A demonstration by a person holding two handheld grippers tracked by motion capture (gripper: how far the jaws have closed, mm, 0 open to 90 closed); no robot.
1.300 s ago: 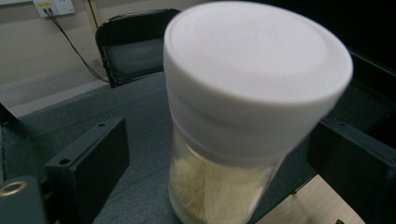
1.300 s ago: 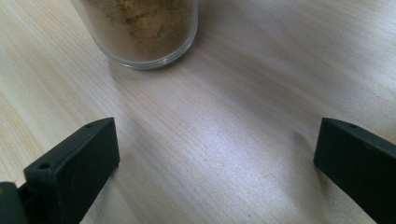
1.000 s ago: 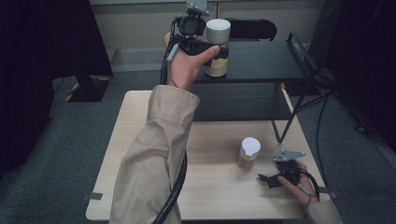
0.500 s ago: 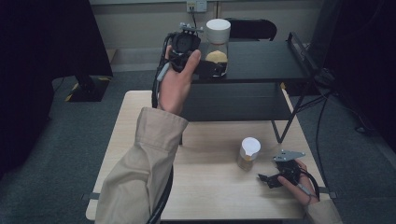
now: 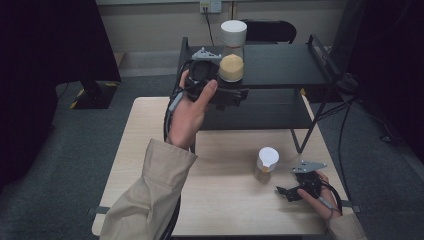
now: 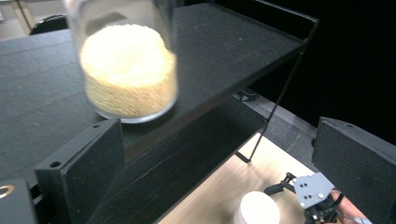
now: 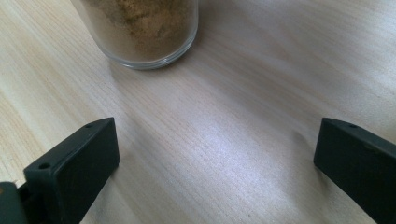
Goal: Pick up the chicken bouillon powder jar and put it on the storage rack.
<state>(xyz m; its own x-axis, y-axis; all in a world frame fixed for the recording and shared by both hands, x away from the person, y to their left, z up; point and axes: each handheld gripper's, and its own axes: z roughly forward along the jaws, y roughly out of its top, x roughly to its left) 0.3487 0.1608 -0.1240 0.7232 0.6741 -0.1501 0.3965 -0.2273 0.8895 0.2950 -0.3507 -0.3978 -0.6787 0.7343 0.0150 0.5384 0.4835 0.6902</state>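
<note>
Jar of yellow grain [image 5: 232, 52] now released on the shelf [image 5: 280, 65] — left tongs [image 5: 227, 96] drawn back below it, jaws apart. Placement judged done. Right tongs [image 5: 290, 192] rest apart on the worktop [image 5: 225, 165] beside the second jar [image 5: 265, 164].

A plain test room: grey carpet [image 5: 75, 150], bare wall with socket [image 5: 210, 6] (cable plugged in), wooden desk [image 5: 145, 150], black rack [image 5: 280, 62].

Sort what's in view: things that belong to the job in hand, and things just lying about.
In the job:
- grain jar on the black shelf
- left hand-held gripper, open beside it
- powder jar
- right hand-held gripper, open

Lying about:
- dark chair
- wall socket
</note>
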